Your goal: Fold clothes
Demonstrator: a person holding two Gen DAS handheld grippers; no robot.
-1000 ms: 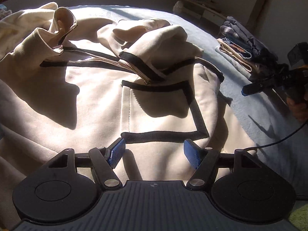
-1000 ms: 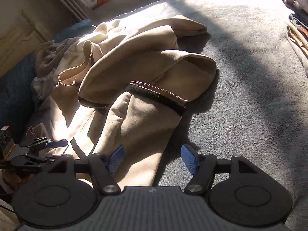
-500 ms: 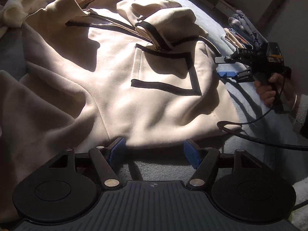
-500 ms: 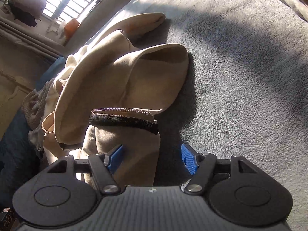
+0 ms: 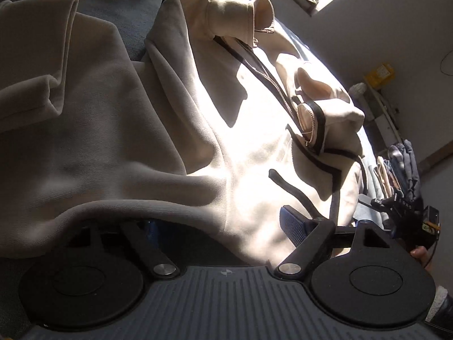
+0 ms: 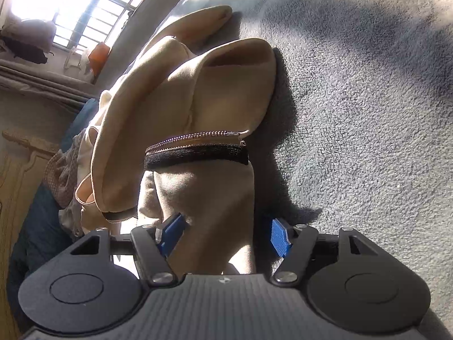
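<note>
Both grippers set wide around the hem of a cream hoodie on a grey blanket.

The left gripper has its fingers apart, with the hoodie hem draped over the left pad and the right blue pad bare. The right gripper also stands spread, 1 blue pad on each side of a hanging fold of the hoodie. The garment lies rumpled on the fuzzy grey blanket, zipper and black trim showing. Far right, folded clothes are stacked. A barred window throws hard sunlight; plain walls stand beyond.
</note>
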